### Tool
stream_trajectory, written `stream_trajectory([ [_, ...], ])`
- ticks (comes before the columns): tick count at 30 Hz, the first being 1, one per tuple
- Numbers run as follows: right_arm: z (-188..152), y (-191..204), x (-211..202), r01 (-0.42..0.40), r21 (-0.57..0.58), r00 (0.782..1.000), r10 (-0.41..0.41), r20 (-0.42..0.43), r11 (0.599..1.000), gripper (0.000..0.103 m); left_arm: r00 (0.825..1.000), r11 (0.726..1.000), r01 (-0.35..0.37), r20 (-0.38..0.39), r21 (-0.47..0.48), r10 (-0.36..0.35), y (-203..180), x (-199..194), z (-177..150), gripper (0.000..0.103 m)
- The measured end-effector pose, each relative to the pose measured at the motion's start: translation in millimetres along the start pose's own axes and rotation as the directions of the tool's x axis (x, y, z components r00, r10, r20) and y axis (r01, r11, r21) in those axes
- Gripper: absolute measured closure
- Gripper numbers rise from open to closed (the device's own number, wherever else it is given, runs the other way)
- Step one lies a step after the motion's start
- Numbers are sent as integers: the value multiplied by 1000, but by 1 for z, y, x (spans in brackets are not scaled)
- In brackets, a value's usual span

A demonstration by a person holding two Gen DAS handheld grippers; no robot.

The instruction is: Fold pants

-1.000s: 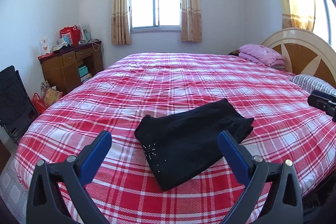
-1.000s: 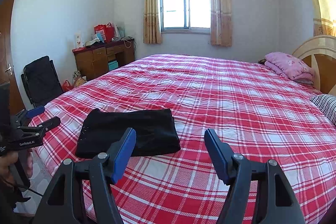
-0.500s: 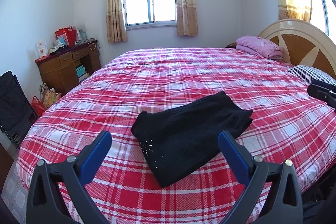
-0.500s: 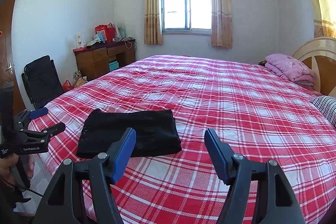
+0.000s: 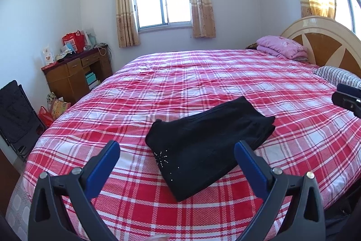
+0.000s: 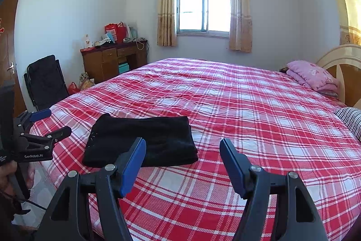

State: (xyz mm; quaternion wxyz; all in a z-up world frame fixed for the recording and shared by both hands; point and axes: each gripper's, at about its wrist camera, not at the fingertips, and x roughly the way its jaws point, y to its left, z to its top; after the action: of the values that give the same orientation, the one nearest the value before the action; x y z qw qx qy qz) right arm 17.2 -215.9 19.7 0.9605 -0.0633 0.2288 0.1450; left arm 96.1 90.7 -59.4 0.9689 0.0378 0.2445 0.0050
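Note:
The black pants (image 5: 203, 141) lie folded into a compact rectangle near the front edge of the bed, with small studs on one corner. They also show in the right wrist view (image 6: 142, 139). My left gripper (image 5: 177, 148) is open and empty, held back from the bed with the pants between its fingers in view. My right gripper (image 6: 182, 146) is open and empty, to the right of the pants and above the bedspread. The left gripper shows at the left of the right wrist view (image 6: 48, 123), and the right gripper's tip at the right of the left wrist view (image 5: 347, 98).
The bed (image 5: 203, 73) has a red plaid cover. A folded pink blanket (image 5: 282, 49) and a striped pillow (image 5: 338, 76) lie by the headboard. A wooden desk (image 6: 112, 60) and a black folding chair (image 6: 45, 80) stand at the left wall.
Both grippers have drawn back slightly from the bed and stayed open. The pants have not moved.

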Motion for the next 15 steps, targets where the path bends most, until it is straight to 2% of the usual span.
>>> stream_trajectory([
  [4,0,3,-1,4,-8,1000,-4,5,1000,34,1000,1000,-14,6,20,14,-6,-1,-1,0],
  [10,1,6,-4,10,-21,1000,-9,19,1000,34,999,1000,-19,29,3,19,-3,-6,2,0],
  [15,1,10,-4,14,-34,1000,-14,22,999,34,995,998,-69,68,-13,69,0,-12,4,0],
])
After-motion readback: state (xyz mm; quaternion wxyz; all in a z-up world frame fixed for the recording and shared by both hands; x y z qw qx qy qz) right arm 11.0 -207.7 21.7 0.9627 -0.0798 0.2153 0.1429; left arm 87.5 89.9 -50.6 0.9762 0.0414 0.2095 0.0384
